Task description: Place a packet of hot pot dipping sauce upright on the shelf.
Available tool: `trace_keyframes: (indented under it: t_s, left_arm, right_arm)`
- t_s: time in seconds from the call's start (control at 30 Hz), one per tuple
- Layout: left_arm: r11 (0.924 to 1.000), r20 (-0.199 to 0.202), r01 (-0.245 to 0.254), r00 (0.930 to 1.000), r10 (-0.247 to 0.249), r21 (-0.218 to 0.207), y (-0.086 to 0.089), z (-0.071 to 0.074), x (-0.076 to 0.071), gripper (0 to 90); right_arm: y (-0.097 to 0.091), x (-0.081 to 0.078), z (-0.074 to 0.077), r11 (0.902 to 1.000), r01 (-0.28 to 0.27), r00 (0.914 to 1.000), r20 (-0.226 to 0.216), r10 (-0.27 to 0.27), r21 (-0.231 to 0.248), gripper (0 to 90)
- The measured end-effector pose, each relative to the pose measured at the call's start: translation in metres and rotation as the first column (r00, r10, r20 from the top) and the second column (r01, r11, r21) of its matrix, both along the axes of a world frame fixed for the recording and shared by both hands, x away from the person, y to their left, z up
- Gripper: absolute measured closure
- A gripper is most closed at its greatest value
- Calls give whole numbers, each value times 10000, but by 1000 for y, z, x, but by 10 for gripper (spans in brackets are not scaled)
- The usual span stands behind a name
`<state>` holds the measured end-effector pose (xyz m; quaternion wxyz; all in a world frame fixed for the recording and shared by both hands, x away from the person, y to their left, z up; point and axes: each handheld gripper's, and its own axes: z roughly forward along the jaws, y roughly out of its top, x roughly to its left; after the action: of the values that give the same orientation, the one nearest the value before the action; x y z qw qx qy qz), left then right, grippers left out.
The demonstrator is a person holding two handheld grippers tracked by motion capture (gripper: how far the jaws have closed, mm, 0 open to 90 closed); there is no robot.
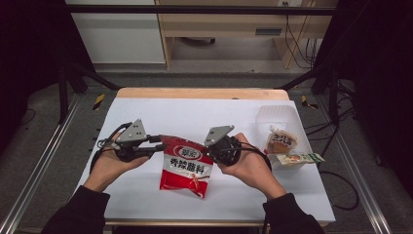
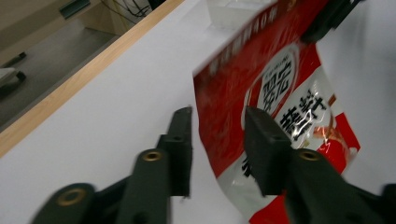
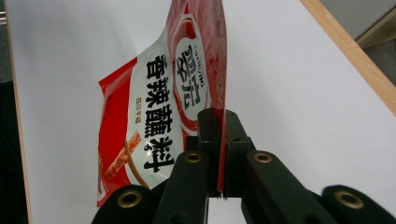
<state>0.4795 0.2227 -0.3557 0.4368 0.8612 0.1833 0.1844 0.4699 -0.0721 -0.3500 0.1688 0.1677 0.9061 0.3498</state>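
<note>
A red and white seasoning packet point(image 1: 187, 165) with black characters lies in the middle of the white table, its top edge lifted. My right gripper point(image 1: 207, 152) is shut on the packet's top right corner; in the right gripper view the jaws point(image 3: 218, 116) pinch the red edge of the packet point(image 3: 159, 107). My left gripper point(image 1: 160, 145) is at the packet's top left corner. In the left gripper view its jaws point(image 2: 217, 116) stand apart, with the packet's point(image 2: 280, 79) edge between them and a gap to the left jaw.
A clear plastic container point(image 1: 280, 119) stands at the right of the white table cover point(image 1: 195, 112). A brown and white packet point(image 1: 281, 141) leans in it, and a green and white packet point(image 1: 299, 158) lies at its front. A wooden edge point(image 1: 202, 92) runs along the far side.
</note>
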Motion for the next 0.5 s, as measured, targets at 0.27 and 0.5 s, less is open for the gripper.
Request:
trace_keyframes:
  t_s: [0.27,0.5]
  left_arm:
    - [9976,-453,-691,9966,687,-78,25,-29,-14,384]
    - [9870,-822,-1604,9837,1601,28,42,-64,-26,304]
  right_arm:
    - [-3,3,21,9993,-249,9996,120,246,276,900]
    - [-5,11,36,9993,-349,9991,243,346,147,900]
